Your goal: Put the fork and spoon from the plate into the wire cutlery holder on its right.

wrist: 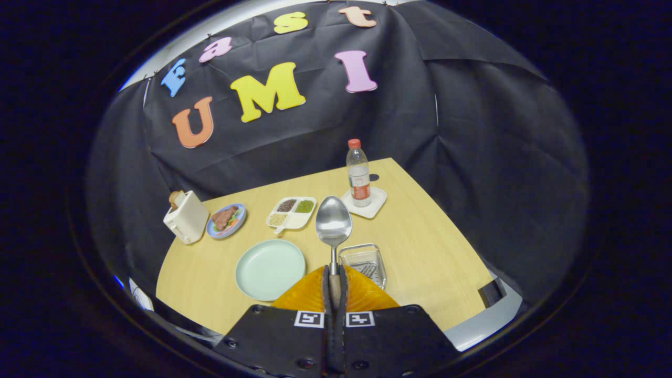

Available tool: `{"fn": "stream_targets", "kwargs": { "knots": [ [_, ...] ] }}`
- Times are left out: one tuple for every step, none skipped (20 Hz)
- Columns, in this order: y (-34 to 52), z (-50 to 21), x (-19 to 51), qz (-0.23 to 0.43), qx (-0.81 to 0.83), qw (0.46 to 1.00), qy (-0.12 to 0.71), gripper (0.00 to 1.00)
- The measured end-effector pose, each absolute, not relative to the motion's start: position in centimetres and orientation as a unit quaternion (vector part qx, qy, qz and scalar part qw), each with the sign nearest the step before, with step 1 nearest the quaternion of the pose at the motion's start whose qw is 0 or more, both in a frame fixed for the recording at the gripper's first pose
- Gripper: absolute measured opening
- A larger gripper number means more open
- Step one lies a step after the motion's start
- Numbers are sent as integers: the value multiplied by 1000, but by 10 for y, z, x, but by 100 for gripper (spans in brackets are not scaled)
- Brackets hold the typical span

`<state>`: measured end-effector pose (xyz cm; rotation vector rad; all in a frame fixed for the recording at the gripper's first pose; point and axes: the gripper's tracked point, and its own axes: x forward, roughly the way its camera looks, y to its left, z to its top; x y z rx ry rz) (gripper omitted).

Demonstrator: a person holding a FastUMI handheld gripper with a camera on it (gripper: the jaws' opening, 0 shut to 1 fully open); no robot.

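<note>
Your gripper (334,286) has its jaws pressed together on the handle of the spoon (333,227), with both orange fingers (307,296) squeezing the wooden end so that the bowl stands out ahead of them, raised above the table (420,247). Holding it by the very end of the handle makes sense, because it leaves the whole length free to go down into the holder first. The wire cutlery holder (365,261) sits just ahead of the fingertips and slightly to their right, low on the table, with something metal, most likely the fork, already lying inside it; I cannot make out its shape well enough to be sure. The green plate (269,269) lies just ahead and to the left of the jaws, with nothing on it, which suggests that only the spoon remains to be placed. You will probably need to carry the spoon a little to the right and tip it down so that the bowl clears the wire rim before you let go. Well beyond the fingers stand a water bottle (358,173) on a coaster (365,202), a divided snack tray (292,212), a small dish of food (226,220) and a toaster (186,217), all clear of your path.
</note>
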<state>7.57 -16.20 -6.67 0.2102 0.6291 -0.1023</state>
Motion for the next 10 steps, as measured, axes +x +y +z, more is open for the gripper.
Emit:
{"fn": "stream_targets", "kwargs": {
  "knots": [
    [-169, -75, 77, -54, 108, 941, 316, 0],
    [-176, -82, 79, -59, 111, 938, 324, 1],
    [-180, -91, 80, -62, 112, 935, 332, 1],
    [-183, -98, 80, -62, 113, 932, 339, 1],
    [-185, -106, 80, -63, 113, 929, 347, 1],
    [-187, -114, 80, -64, 114, 926, 354, 1],
    [-187, -122, 80, -65, 115, 923, 362, 1],
    [-189, -128, 79, -67, 113, 920, 370, 1],
    [-190, -133, 78, -68, 112, 917, 377, 1],
    [-190, -135, 78, -67, 112, 915, 382, 1]
  ]
}}
